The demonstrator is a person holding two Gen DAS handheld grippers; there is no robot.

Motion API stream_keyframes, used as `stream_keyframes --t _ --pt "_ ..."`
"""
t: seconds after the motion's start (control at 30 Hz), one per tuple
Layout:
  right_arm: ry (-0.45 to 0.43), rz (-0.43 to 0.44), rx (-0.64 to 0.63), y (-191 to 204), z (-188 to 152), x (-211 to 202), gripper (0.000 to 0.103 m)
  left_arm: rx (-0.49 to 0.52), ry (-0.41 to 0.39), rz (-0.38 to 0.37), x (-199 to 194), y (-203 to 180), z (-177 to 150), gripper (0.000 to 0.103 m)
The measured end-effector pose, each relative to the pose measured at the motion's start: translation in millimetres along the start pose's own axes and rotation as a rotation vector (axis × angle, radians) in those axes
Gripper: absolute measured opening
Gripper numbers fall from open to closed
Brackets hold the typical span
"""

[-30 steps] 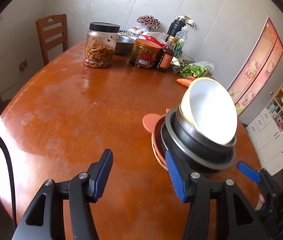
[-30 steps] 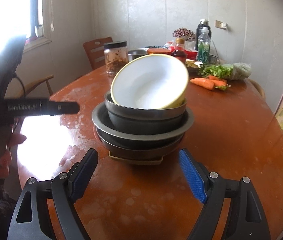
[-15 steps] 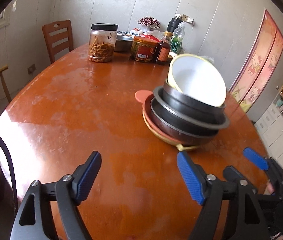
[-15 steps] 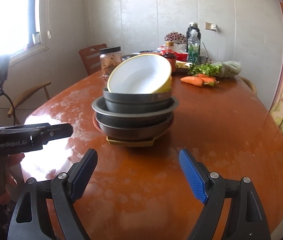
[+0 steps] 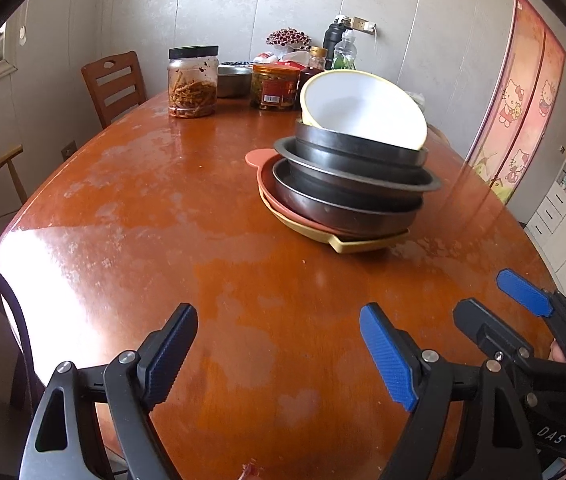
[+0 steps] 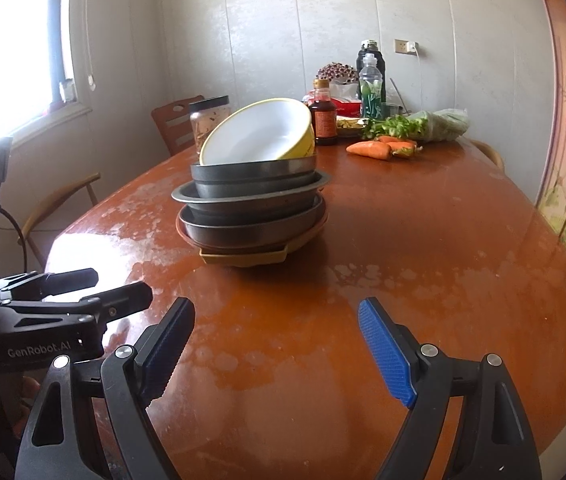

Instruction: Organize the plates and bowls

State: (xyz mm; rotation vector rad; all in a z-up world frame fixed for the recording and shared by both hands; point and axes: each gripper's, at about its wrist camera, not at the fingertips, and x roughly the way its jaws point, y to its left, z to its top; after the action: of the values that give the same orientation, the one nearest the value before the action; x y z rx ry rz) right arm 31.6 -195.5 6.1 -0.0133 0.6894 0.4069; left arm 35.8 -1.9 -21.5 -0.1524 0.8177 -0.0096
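Note:
A stack of dishes stands on the round wooden table. On top a white bowl with a yellow rim leans tilted in dark metal bowls. Under these lie an orange plate and a yellow tray. My left gripper hovers over the near part of the table, its jaws opening, with nothing between them. Well short of the stack, my right gripper is open and empty.
At the far edge stand a jar of pickles, a red-labelled jar, bottles, carrots and greens. A wooden chair stands behind the table. A pink cartoon-cat panel is at right.
Both grippers have drawn back from the stack toward the table's near edge. The left gripper's jaws have spread wider. The stack has stayed in place.

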Motion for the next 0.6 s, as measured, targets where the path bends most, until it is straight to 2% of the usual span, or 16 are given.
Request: stream_keyframes --t 0.6 --pt "-0.021 0.000 0.029 -11 -12 -9 0.086 0.017 0.012 0.004 -2 -14 -14 0.083"
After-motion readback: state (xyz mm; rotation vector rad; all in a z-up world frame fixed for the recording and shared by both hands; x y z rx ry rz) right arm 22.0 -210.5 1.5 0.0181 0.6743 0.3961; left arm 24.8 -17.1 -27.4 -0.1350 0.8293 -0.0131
